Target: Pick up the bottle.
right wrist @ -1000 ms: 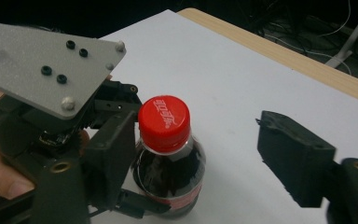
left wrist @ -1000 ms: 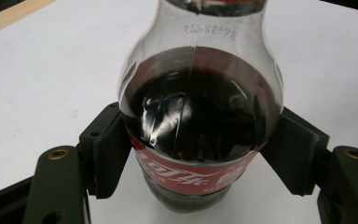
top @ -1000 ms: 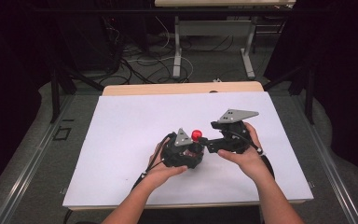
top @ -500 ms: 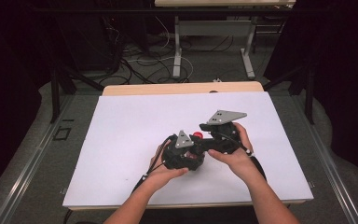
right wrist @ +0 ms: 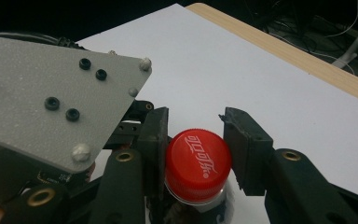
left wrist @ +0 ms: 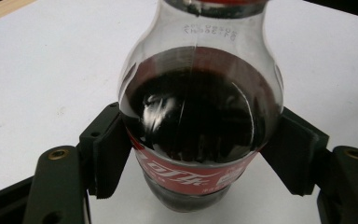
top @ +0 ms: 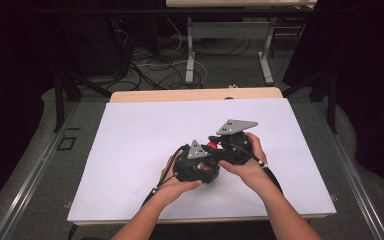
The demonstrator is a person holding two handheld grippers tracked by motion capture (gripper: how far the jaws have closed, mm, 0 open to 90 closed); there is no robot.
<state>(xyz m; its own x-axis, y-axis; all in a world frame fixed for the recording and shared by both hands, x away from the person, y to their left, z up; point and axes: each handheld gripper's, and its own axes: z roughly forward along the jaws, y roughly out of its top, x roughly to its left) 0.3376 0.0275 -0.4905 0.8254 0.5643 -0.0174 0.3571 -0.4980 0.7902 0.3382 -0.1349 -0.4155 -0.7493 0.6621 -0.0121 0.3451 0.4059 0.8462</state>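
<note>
The white desk (top: 130,150) is bright under light from above. The room around it is dark. The pictures look a bit soft.

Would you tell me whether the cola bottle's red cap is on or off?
On: the red cap sits on the bottle neck, between the right gripper jaws.

The white table sheet (top: 130,150) lies bare on every side of the cola bottle (left wrist: 198,126), leaving open passage left, right and beyond, while the left gripper (top: 196,167) and right gripper (top: 219,150), meeting at the red cap (right wrist: 198,165), block the centre.
</note>
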